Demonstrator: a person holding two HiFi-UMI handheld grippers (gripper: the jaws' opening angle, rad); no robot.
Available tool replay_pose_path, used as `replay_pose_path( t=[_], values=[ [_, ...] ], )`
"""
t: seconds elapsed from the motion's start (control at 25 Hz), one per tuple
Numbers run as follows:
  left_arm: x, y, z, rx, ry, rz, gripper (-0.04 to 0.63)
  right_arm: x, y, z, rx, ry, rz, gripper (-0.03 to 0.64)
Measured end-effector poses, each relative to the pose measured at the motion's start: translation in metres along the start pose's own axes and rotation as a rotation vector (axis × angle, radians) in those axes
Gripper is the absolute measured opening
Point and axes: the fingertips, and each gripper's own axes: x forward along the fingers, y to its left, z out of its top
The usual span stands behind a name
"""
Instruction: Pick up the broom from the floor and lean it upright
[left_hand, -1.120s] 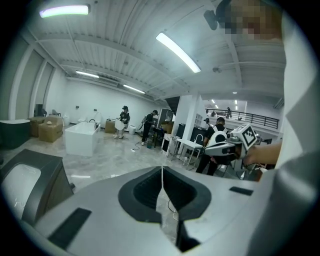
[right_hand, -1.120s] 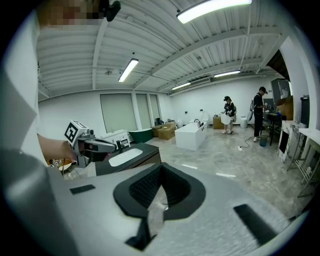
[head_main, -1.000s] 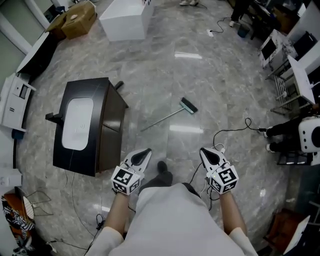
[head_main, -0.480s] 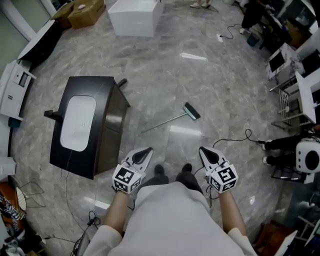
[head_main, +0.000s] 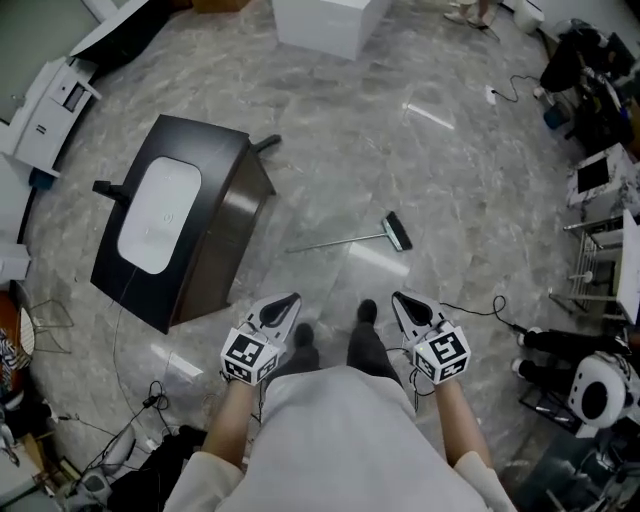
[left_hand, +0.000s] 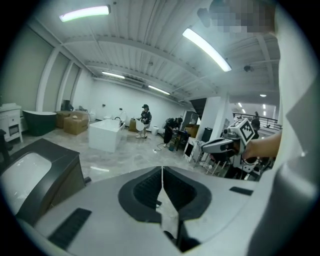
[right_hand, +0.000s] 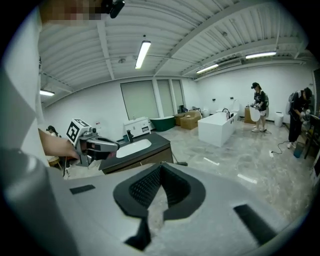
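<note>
We are facing the approach step: left gripper (head_main: 283, 306) and right gripper (head_main: 408, 305) are hanging empty, jaws together. The broom (head_main: 345, 241) is lying on the floor (head_main: 450, 180) at twelve o'clock, well apart. Next we are needing to stoop and open a gripper.

A grey marble-patterned floor (head_main: 330, 130) spreads across a wide showroom; at left stands a dark vanity cabinet (head_main: 235, 225), its top set with a white oval-cornered basin (head_main: 160, 215); at the far side sits a white block-shaped tub (head_main: 330, 22), well apart from the cabinet; a white boxy unit (head_main: 50, 95) lies along the far left edge; cables (head_main: 152, 400) tangle on the floor at near left; wire racks (head_main: 600, 250) crowd the right side. From floor level, a person (left_hand: 145, 120) stands just beyond the tub; cardboard boxes (left_hand: 75, 122) are stacked to its left; strip lights (left_hand: 206, 48) run along the ribbed ceiling.
</note>
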Motion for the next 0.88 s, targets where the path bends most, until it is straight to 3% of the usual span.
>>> replay_pose_path(
  t=[0.36,0.64,0.88],
  values=[
    [0.077,0.018,-0.007,-0.084,-0.043,0.172,0.011,0.056,-0.084,-0.012,-0.101,0.108,0.205,0.0],
    [0.124,0.046,-0.052,-0.158,-0.039,0.277,0.011,0.121,-0.117,-0.046,-0.2,0.192,0.355,0.0],
    [0.152,0.079,-0.102,-0.176,-0.017,0.348,0.011,0.18,-0.122,-0.091,-0.225,0.251,0.464,0.0]
  ],
)
